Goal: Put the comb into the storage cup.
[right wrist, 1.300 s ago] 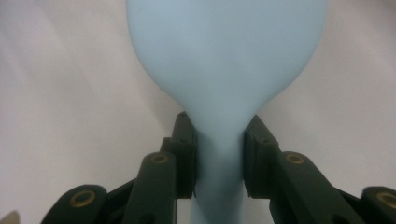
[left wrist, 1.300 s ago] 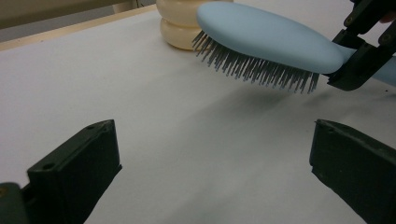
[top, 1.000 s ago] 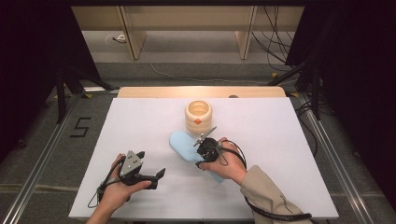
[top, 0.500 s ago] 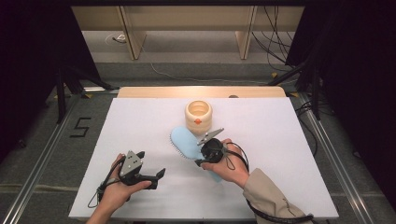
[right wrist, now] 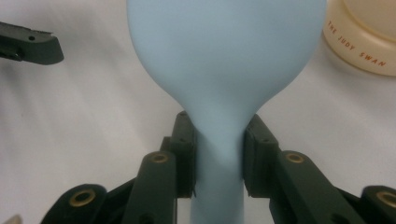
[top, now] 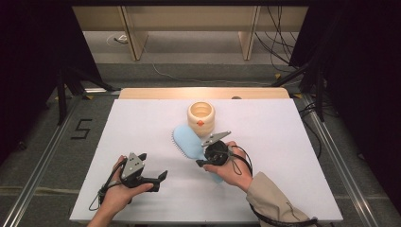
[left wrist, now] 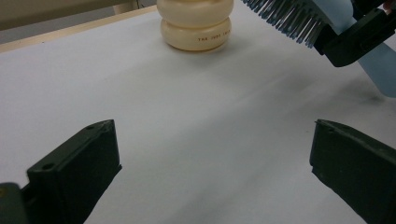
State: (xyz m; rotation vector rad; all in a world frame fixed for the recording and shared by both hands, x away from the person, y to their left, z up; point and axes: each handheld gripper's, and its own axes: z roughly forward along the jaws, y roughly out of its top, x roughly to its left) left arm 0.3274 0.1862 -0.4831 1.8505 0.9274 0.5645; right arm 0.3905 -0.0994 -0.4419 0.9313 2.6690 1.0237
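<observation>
the right gripper (top: 204, 152) pinched the blue brush (top: 185, 142) at the neck of its handle, pads pressed on both sides. the brush's long axis ran away from the tongs toward the cream cup (top: 201, 117), its head lying just beside the cup with bristles down and out to the side. the left gripper (top: 158, 179) hung spread and empty, well apart from both.
</observation>
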